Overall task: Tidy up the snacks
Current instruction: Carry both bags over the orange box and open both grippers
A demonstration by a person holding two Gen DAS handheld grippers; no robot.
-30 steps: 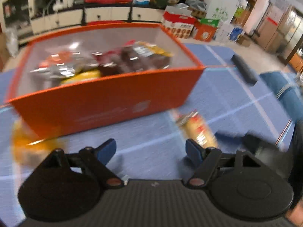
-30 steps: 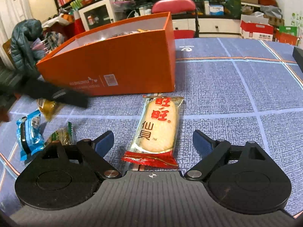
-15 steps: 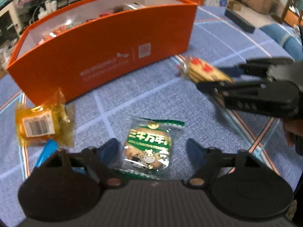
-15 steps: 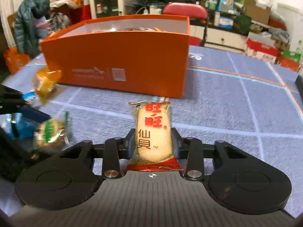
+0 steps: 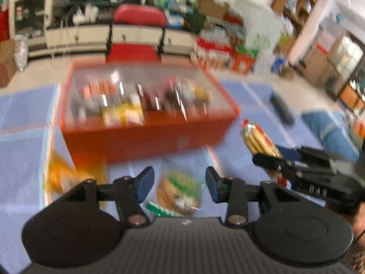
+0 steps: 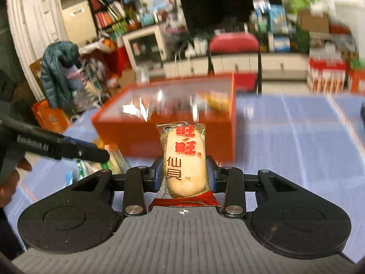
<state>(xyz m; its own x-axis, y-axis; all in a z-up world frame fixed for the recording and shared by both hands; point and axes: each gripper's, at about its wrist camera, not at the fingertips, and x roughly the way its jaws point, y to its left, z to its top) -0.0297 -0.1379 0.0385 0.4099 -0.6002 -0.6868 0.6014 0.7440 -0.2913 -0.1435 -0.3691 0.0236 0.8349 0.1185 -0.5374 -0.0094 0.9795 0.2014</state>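
Orange box (image 5: pixel 146 134) holds mixed snack packets. Right gripper (image 6: pixel 184 173) clamps rice cracker packet (image 6: pixel 183 159). Left gripper (image 5: pixel 179 180) gapes wide around green cookie packet (image 5: pixel 178 189), seen clearly only from left wrist.

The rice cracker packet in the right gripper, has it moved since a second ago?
Yes. The rice cracker packet, then flat on the blue tablecloth, is now clamped upright in the right gripper, raised before the orange box.

Open top on orange box (image 6: pixel 182 137), near wall ahead.
Bare blue cloth (image 6: pixel 296 141) rightward; left gripper (image 6: pixel 100 155) crowding left.
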